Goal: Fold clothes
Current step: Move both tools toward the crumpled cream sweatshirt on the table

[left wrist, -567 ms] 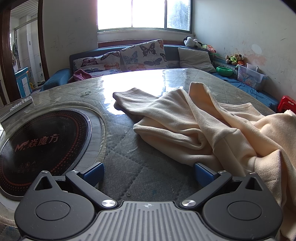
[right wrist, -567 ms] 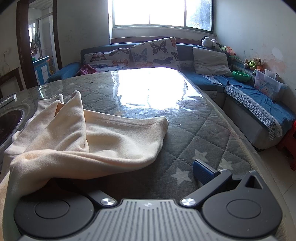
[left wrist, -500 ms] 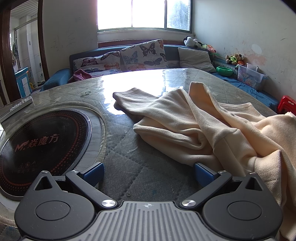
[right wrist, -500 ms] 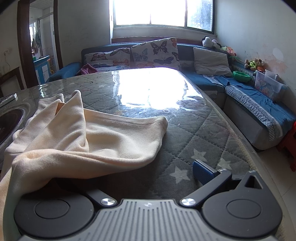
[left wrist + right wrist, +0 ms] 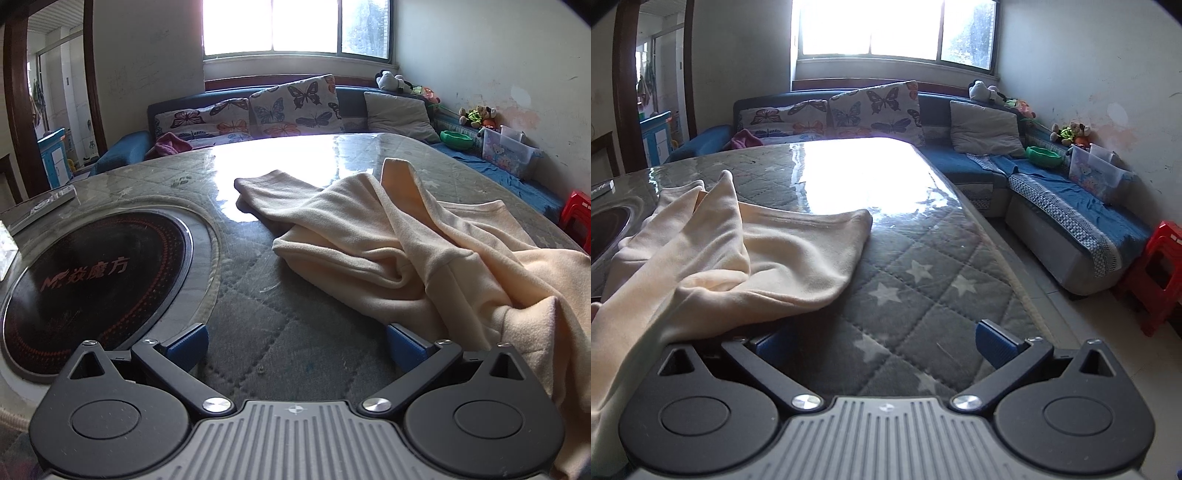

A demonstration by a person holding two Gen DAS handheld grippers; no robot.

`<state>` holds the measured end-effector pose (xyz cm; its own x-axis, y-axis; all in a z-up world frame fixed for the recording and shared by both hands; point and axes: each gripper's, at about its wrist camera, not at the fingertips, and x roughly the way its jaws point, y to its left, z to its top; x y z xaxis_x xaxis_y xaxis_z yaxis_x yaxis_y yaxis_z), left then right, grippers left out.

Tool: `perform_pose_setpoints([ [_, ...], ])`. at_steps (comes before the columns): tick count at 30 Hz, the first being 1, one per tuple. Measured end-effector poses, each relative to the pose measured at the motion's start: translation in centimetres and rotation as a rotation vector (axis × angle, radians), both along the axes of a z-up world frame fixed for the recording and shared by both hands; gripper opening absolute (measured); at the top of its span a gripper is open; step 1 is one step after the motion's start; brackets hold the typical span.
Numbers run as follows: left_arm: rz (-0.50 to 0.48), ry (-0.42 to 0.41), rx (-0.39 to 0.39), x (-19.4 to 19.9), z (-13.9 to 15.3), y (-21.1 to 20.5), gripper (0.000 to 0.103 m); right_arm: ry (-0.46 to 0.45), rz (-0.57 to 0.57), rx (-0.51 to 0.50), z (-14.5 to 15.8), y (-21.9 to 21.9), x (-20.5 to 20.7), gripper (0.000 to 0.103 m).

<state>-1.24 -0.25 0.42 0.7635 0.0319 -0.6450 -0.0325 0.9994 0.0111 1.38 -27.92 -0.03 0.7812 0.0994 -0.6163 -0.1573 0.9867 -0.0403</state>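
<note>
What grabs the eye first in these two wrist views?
The crumpled cream garment sprawls across the quilted, star-patterned table, unfolded, a sleeve reaching toward the window glare. At the left of the left wrist view sits a round black induction cooktop set into the table. Both the left gripper and the right gripper are wide open, holding nothing.

Bare quilted table (image 5: pixel 258 325) lies open between the wide-spread jaws of the left gripper (image 5: pixel 295 341), with a black round cooktop (image 5: pixel 92 280) set in the surface at its left and a rumpled cream garment (image 5: pixel 424 251) heaped at its right. Ahead of the right gripper (image 5: pixel 884 341), also spread wide, starred tabletop runs clear to the far edge; the garment crowds its left finger (image 5: pixel 772 341).
</note>
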Motion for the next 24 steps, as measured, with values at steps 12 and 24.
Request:
perform_pose_setpoints([
  [12, 0.037, 0.004, -0.017, -3.2, 1.7, -0.1, 0.103, -0.040, 0.058, 0.042, 1.7, 0.1, -3.6, 0.103],
  [24, 0.024, 0.022, -0.026, -6.1, 3.1, -1.8, 0.103, -0.055, 0.152, 0.070, 2.9, 2.2, -6.9, 0.103],
])
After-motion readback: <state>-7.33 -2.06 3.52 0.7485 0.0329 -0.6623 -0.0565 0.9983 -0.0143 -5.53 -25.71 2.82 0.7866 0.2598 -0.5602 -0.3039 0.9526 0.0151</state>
